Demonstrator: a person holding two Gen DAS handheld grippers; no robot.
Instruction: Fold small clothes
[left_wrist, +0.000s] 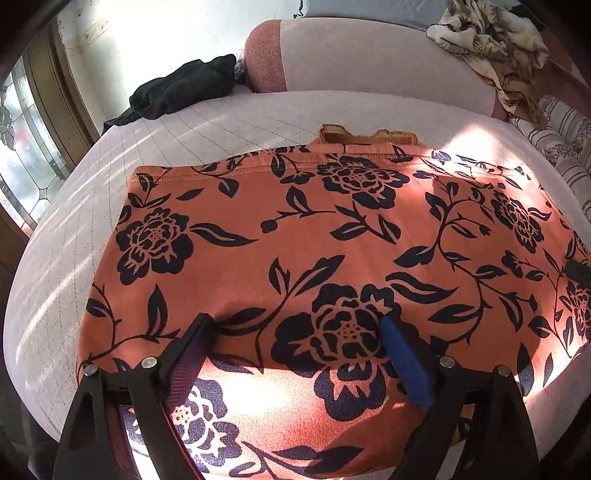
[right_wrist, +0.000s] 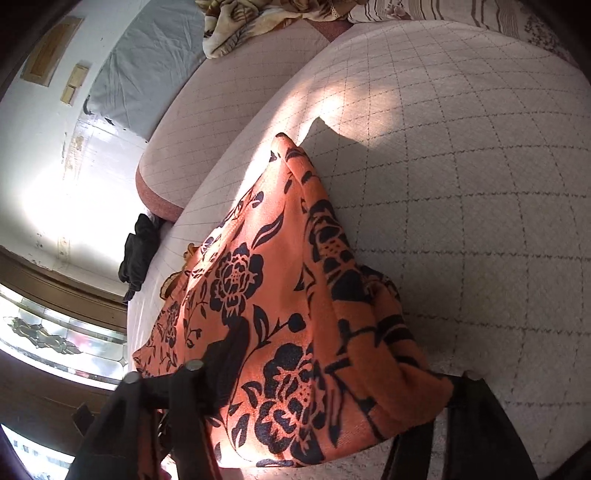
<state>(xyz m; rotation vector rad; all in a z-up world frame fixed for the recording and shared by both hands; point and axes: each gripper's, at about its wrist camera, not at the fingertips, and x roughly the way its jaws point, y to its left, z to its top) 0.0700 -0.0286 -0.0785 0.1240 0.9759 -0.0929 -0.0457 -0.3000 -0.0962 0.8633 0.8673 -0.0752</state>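
An orange garment (left_wrist: 314, 240) with a black flower print lies spread on the quilted bed (left_wrist: 207, 125). A tan lace edge (left_wrist: 365, 134) pokes out at its far side. My left gripper (left_wrist: 295, 328) is open, its fingers resting on the cloth near its front edge. In the right wrist view the same garment (right_wrist: 280, 295) is bunched and raised at its right end, and my right gripper (right_wrist: 321, 373) has cloth between its fingers; its right finger is mostly hidden by the cloth. The right gripper's tip (left_wrist: 580, 269) shows at the garment's right edge.
A black garment (left_wrist: 184, 88) lies at the bed's far left corner. A pink bolster (left_wrist: 369, 55) runs along the back, with a floral blanket (left_wrist: 491, 40) on it. A window (left_wrist: 26, 147) is at the left. Striped bedding (left_wrist: 561, 136) is at the right.
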